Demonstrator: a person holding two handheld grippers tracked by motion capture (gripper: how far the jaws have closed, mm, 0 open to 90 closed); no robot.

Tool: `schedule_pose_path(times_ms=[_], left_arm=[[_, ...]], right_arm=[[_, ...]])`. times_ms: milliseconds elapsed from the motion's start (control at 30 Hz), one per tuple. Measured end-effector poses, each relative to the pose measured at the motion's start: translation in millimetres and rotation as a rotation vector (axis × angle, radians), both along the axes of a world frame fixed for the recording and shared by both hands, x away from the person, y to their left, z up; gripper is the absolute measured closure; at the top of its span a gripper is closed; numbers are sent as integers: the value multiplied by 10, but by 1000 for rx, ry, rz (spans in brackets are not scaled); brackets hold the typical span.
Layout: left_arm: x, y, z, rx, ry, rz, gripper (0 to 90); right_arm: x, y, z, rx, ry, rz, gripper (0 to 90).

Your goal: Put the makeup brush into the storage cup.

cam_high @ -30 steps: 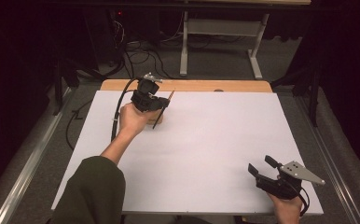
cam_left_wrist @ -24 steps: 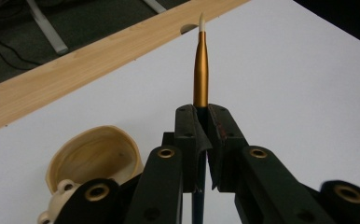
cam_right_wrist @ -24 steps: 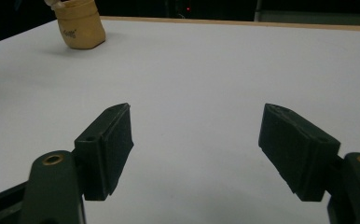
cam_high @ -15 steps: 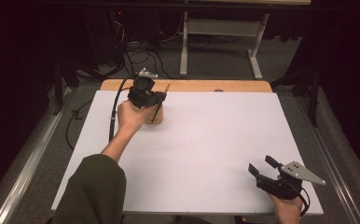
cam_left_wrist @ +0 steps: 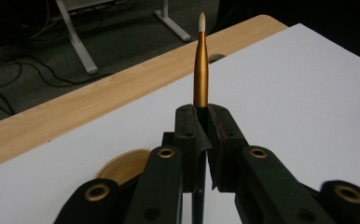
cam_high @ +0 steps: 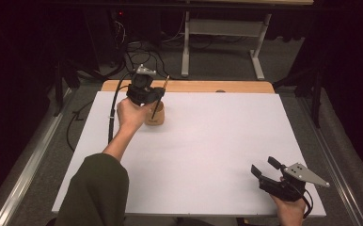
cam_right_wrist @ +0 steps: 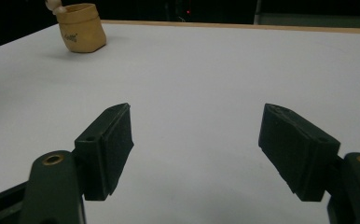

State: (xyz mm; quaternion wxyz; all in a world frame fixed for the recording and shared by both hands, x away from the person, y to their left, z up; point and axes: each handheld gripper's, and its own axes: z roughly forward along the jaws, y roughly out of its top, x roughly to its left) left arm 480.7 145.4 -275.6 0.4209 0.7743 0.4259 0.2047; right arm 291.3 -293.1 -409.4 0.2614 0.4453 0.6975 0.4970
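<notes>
The left gripper (cam_high: 153, 96) pinches a pen (cam_left_wrist: 200, 65) over the cup (cam_high: 154, 117) at the counter's eleven o'clock; tilted, it might tip the cup. The right gripper (cam_high: 267, 170) idles, jaws spread.

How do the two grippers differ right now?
The left gripper has its jaws shut on a brush; the right gripper has its jaws wide apart and holds nothing. The left gripper is raised over the cup at the far side of the table; the right gripper sits low at the near right corner. Both are black, two-jawed and hand-held.
</notes>
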Motion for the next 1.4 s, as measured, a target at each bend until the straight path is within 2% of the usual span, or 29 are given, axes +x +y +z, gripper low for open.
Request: schedule_pose_path(times_ms=[433, 800, 1000, 1400], left_arm=[[78, 29, -17, -2, -22, 41, 831], [198, 63, -70, -8, -13, 67, 831], [240, 63, -72, -9, -26, 71, 831], [367, 45, -193, -20, -17, 92, 831]], right_arm=[[-4, 4, 14, 11, -4, 9, 279], [4, 10, 19, 22, -11, 23, 279], [8, 13, 18, 22, -9, 25, 279], [7, 11, 10, 29, -5, 29, 279]])
